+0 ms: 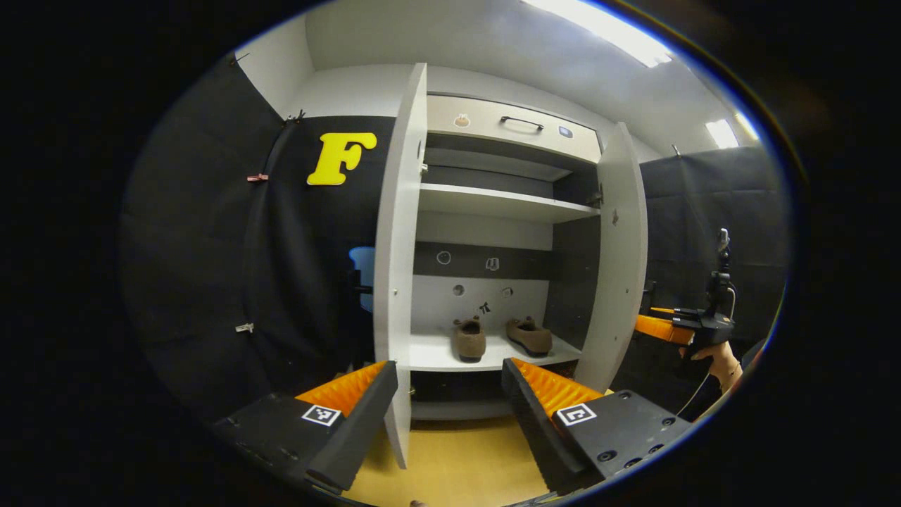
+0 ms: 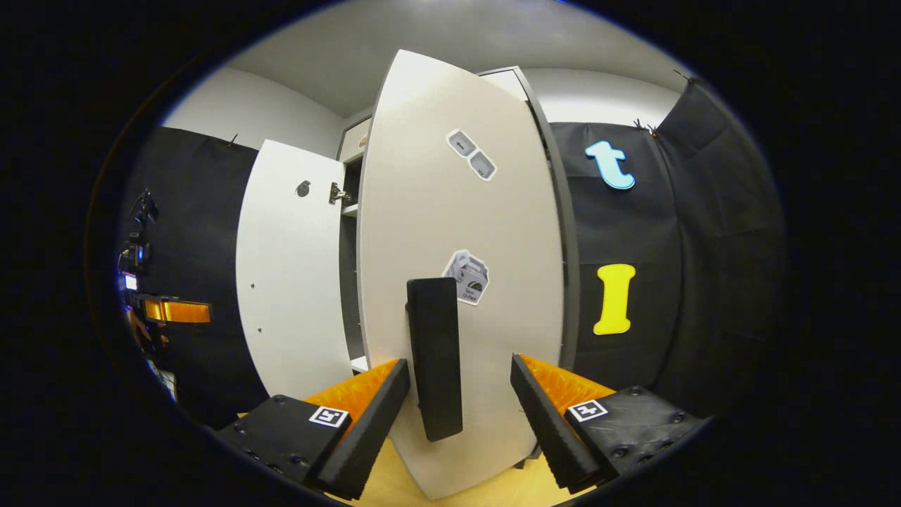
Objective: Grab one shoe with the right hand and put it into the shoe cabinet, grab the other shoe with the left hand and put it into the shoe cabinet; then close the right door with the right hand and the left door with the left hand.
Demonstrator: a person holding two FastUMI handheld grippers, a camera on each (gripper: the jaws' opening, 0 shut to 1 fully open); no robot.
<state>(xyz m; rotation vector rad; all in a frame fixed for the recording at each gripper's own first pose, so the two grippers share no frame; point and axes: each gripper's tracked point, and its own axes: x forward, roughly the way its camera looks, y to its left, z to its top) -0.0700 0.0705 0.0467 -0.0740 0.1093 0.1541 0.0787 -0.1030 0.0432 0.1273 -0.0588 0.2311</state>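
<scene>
The cabinet [image 1: 493, 204] stands open, both doors swung out. Two brown shoes [image 1: 469, 339] [image 1: 530, 335] sit side by side on its low shelf [image 1: 429, 355], toes pointing out, a small gap between them; the left one is nearer the left door [image 1: 398, 246], the right one nearer the dark side wall by the right door [image 1: 619, 253].

The left gripper [image 1: 443, 394] hangs in front of the cabinet, its fingers spread wide with nothing between them; the left door's edge falls between them in the left gripper view, farther off. I cannot tell whether it touches the door.

In the right gripper view, the right gripper [image 2: 461, 405] is up against the outer face of the right door [image 2: 457, 282], fingers released and apart on either side of the door's black handle [image 2: 434, 355], not pressing on it. In the left gripper view, this gripper [image 1: 654, 325] sits just beyond the right door, held in a hand [image 1: 718, 359].

The floor [image 1: 457, 458] below the cabinet is yellow.
</scene>
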